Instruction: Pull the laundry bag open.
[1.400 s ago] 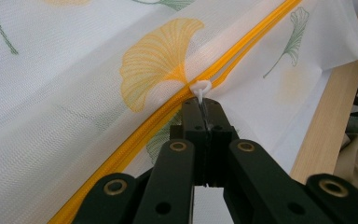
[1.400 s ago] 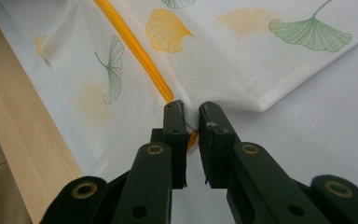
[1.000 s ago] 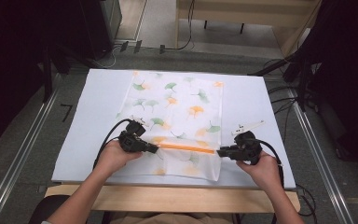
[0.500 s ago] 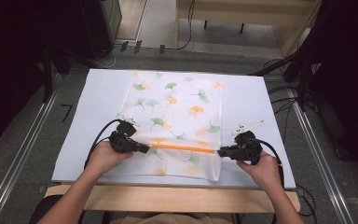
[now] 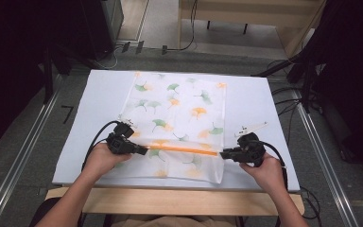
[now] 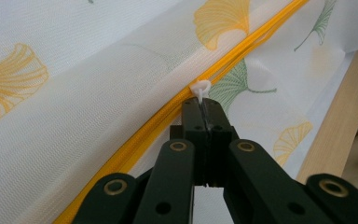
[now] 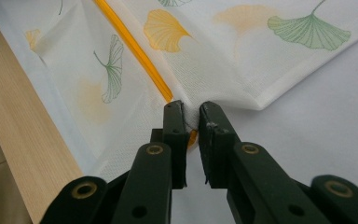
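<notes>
A white mesh bag [image 5: 179,109] printed with green and orange ginkgo leaves lies flat on the white mat [image 5: 104,94]. An orange zipper [image 5: 184,149] runs across its near part. My left gripper [image 5: 144,150] is at the zipper's left end. In the left gripper view this gripper [image 6: 203,105] is shut on the small white zipper pull [image 6: 200,87], beside the orange zipper [image 6: 242,51]. My right gripper [image 5: 223,154] is at the bag's right edge. In the right gripper view it [image 7: 191,112] pinches the fabric where the zipper [image 7: 130,46] ends.
The mat covers a wooden table whose bare front edge [image 5: 179,201] runs just behind my hands. Black cables [image 5: 92,146] trail from both grippers. Metal rails [image 5: 23,156] flank the table on the floor, and dark furniture stands at both sides.
My left gripper has slid to the left along the zipper with the pull in it. The right gripper has stayed where it was.
</notes>
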Demonstrator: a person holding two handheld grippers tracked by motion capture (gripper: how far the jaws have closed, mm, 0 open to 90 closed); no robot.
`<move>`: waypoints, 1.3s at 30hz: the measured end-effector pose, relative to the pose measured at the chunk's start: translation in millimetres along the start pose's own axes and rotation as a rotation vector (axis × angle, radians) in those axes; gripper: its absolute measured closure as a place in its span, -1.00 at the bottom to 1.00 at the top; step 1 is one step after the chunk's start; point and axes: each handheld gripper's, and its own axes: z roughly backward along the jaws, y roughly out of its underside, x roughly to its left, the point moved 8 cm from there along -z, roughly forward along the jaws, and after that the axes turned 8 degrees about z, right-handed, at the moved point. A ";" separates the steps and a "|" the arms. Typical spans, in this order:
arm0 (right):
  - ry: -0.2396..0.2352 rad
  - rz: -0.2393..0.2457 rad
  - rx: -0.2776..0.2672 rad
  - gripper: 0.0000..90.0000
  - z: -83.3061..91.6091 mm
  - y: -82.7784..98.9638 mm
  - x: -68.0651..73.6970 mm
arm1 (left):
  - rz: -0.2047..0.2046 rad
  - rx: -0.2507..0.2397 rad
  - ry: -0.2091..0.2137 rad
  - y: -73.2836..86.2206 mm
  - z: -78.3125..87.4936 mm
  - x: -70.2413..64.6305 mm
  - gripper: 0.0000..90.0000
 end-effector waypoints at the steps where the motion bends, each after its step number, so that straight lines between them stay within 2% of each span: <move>1: 0.000 0.001 0.000 0.85 0.0 0.0 0.0 | 0.000 0.000 0.000 0.1 0.0 0.0 1.00; 14: -0.002 0.000 -0.001 0.85 0.3 0.3 0.1 | 0.005 0.008 -0.001 1.7 1.6 2.2 1.00; 22: -0.003 0.001 0.000 0.85 0.4 0.7 -0.5 | 0.021 0.005 -0.009 5.1 7.9 9.6 1.00; 39: -0.003 0.001 0.003 0.85 -0.1 0.9 -0.3 | 0.024 0.005 -0.019 12.1 18.0 21.5 1.00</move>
